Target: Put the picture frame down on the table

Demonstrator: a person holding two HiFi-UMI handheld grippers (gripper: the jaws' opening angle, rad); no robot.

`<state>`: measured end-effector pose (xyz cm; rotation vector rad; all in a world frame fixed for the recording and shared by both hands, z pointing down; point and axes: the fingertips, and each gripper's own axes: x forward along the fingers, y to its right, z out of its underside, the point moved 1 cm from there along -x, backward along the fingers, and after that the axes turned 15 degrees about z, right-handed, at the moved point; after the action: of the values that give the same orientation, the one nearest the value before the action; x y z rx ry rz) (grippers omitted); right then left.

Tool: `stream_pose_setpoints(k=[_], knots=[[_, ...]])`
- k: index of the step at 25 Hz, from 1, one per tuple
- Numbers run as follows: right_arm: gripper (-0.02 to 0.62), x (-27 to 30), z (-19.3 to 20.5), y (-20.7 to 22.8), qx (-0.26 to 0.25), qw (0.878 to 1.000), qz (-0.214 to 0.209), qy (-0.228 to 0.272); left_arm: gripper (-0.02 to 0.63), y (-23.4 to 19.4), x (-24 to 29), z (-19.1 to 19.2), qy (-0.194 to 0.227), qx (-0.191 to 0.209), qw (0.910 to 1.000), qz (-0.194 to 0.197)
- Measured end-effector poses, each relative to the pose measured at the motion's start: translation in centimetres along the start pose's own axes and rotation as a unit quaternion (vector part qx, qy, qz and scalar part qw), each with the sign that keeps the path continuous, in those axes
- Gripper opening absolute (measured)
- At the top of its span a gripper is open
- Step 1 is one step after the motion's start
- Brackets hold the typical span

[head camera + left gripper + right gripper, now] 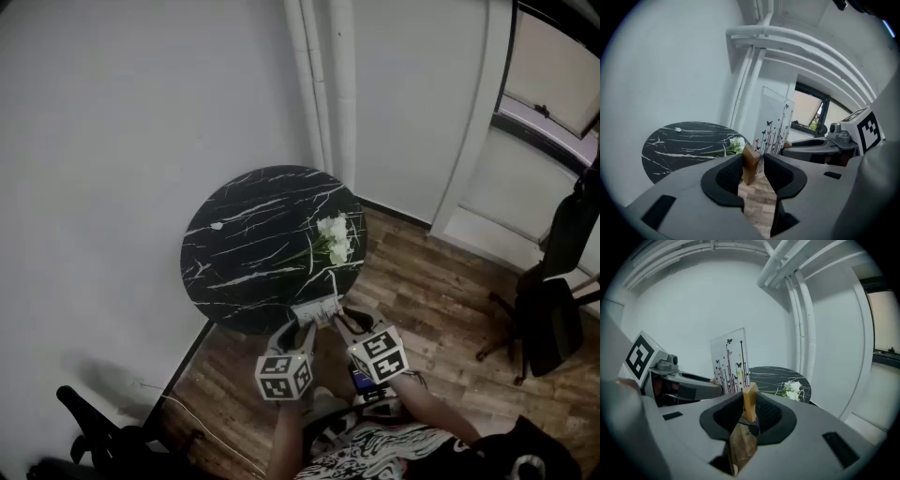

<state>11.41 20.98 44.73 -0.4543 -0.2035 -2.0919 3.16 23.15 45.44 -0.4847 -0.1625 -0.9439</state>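
A black office chair [94,436] sits at the far lower left of the head view, against the pale wall. To its right stands the round black worktop [234,234], veined with white. A small white scrap lies toward its left side and a bunch of white flowers [336,239] lies close to its right rim.

The picture frame [317,311] is at the worktop's near rim, just below the flowers, and the two tongs carry it between them. It is a clear upright panel printed with dark stems and butterflies, with a small wooden foot at each end. The head view does not show whether it touches the worktop. In the left gripper view, plank floor shows under the left foot [750,164].

The left tongs [305,330] are drawn narrow around that left foot. The block lies against the left pad, with at most a sliver of gap on the other side. The right tongs [339,324] are closed tight on the right foot [749,401], which stands upright between the ribbed pads.

Right of the worktop, white pipes [323,84] run up the wall. Wooden floor [441,300] spreads out to a second dark chair [553,300] at the far right.
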Motion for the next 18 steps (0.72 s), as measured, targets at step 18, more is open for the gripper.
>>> stream_pose_setpoints(k=[18], knots=[[0.084, -2.6, 0.9, 1.2, 0.015, 1.0, 0.001, 0.006, 0.15, 2.8, 0.3, 0.8, -0.007, -0.006, 0.9999, 0.008]])
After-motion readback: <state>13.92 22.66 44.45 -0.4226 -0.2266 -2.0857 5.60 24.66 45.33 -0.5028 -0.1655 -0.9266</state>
